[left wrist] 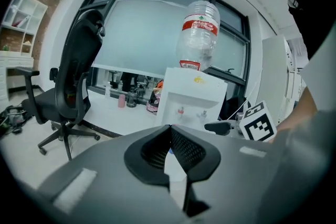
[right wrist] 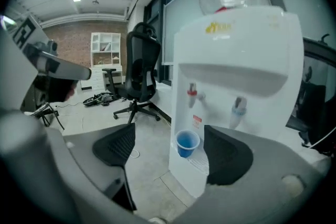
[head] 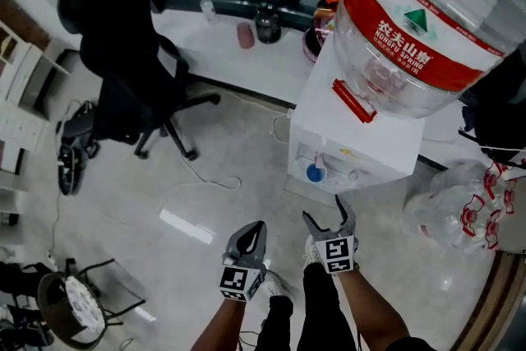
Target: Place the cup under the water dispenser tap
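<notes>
The cup point(right wrist: 187, 143) is a small blue one, and it is standing upright with its mouth open to the top. It is sitting in the recess of the white dispenser point(right wrist: 236, 50), on the drip tray point(right wrist: 201, 161), toward the recess's left side as seen from the front. The red tap point(right wrist: 192, 93) is hanging right above it, with a clear gap between spout and rim. The blue tap point(right wrist: 239, 107) is hanging off to the cup's right.
</notes>
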The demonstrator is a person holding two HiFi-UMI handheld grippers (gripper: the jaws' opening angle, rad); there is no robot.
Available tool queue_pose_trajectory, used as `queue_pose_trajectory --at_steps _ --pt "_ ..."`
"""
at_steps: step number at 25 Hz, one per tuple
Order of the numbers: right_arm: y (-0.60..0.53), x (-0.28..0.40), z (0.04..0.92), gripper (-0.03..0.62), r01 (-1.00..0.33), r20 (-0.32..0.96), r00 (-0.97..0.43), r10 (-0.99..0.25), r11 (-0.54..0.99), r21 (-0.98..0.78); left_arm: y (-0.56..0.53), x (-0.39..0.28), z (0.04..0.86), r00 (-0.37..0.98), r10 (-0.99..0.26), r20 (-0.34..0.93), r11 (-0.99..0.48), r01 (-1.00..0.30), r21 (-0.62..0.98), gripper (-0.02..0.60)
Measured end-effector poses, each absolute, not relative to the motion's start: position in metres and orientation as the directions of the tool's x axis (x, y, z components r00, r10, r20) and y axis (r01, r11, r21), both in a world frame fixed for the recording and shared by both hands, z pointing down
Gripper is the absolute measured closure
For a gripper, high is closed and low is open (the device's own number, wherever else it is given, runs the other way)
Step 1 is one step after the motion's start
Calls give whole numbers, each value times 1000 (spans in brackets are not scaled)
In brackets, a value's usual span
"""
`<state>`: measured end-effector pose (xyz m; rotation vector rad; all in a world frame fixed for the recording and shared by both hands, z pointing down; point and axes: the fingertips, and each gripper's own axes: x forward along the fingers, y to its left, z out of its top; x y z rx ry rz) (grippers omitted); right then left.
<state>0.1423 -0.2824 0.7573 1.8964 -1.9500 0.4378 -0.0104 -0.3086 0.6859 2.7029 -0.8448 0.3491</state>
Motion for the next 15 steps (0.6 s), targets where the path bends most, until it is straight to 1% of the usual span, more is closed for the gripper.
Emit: queue_pose_trajectory --at_steps 1,3,4,10,14,15 --pt "-276 137 739 200 -999 466 -14 -885 36 38 -306 -12 676 800 -511 315 -789 -582 198 565" --pt "-265 128 703 267 -1000 437 -8 -900 17 15 -300 -15 658 796 -512 323 -790 -584 188 565" --pt "-260 126 685 289 -1000 418 -1 -908 3 3 -298 -16 650 793 -515 326 -789 -587 181 565" --pt "-234 118 605 487 -996 329 76 -941 -86 -18 -272 -20 604 801 -505 322 -800 -574 172 565" --pt "-224 110 556 591 -993 261 114 -959 -121 -12 -256 -25 573 823 -496 276 -814 -552 181 565" --pt "-222 107 547 591 -993 250 115 -961 -121 -10 -253 -26 565 828 -494 265 -817 -546 184 565"
